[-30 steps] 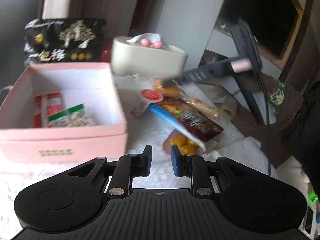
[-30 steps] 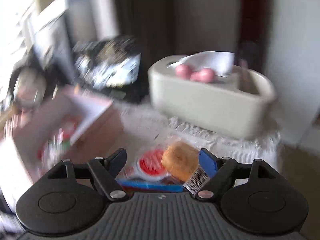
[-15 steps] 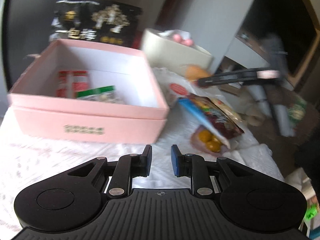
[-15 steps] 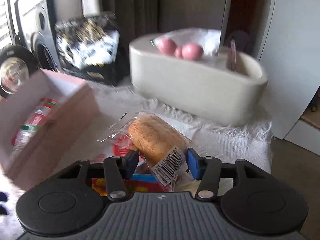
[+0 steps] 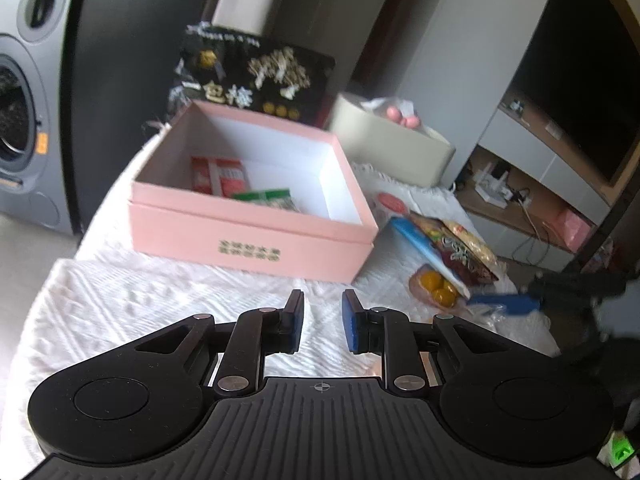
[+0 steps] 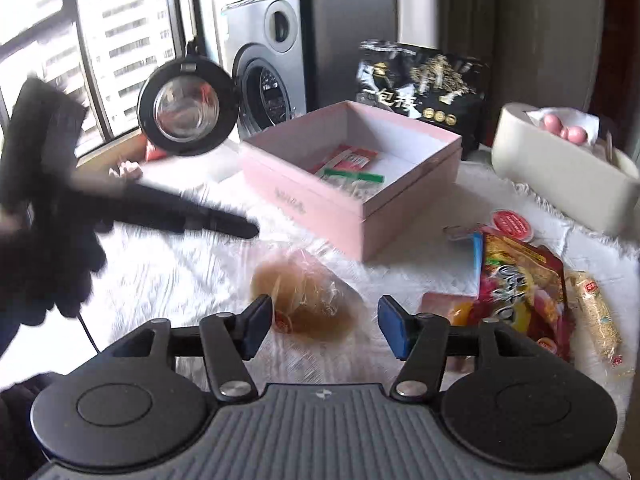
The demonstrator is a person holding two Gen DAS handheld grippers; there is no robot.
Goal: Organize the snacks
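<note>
Your right gripper (image 6: 325,322) stands wide and empty, its jaws either side of the bun (image 6: 306,298) in its clear wrapper, which lies on the white cloth (image 6: 168,272) in front of the pink box (image 6: 352,168). If you close now, the pads may catch only loose film and the bun could slide out on the lift, or a hard squeeze could flatten it. Your left gripper (image 5: 322,320) is narrow and empty, hovering over the cloth short of the box; swing it forward carelessly and it could nudge the box wall. Counted: one box with two packets inside, a red one (image 6: 346,158) and a green one (image 6: 352,180); one bun; one red bag (image 6: 520,280) with a long pale pack (image 6: 596,312) beside it, touching; one pack of yellow sweets (image 5: 436,288), half under the bag; one round red-lidded cup (image 6: 514,224); one black bag (image 6: 424,88) behind the box; one cream tub (image 6: 560,184) with pink balls, the count unclear
</note>
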